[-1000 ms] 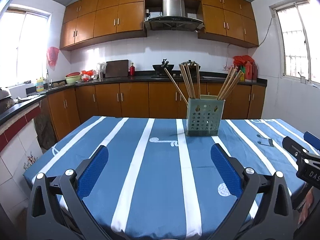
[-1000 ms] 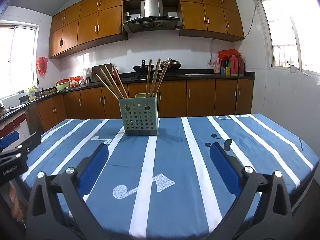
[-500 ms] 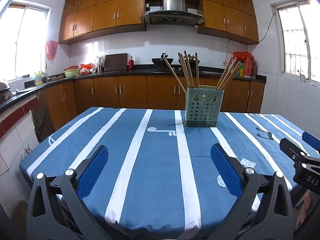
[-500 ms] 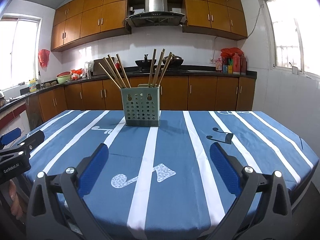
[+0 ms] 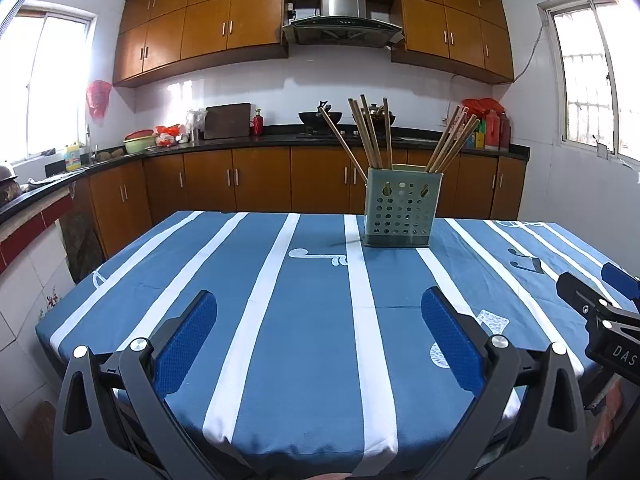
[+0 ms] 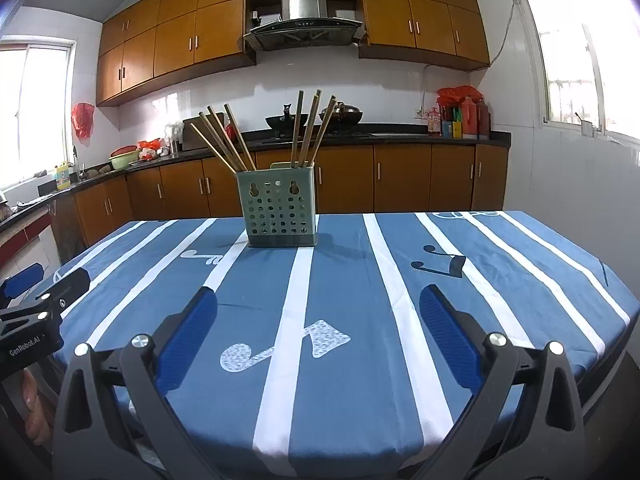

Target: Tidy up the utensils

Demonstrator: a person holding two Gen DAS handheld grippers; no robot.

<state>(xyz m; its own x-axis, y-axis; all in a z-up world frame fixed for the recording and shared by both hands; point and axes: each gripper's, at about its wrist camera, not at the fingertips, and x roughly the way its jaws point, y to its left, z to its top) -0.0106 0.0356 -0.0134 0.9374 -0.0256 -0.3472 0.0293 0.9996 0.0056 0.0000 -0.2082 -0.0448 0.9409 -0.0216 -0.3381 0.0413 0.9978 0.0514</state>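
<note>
Both grippers, left [image 5: 318, 332] and right [image 6: 318, 330], drawn back from the chopstick holder [image 6: 277, 208], splayed and empty; task seemingly finished, no reach called for.

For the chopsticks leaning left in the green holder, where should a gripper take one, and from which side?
Probably near the top of a chopstick, above the holder, where the sticks fan apart and stand free. Come from above, fingers straddling one stick across its width; lower down the rim and the neighbouring sticks crowd it. Both the left gripper and the right gripper are open and empty.
</note>
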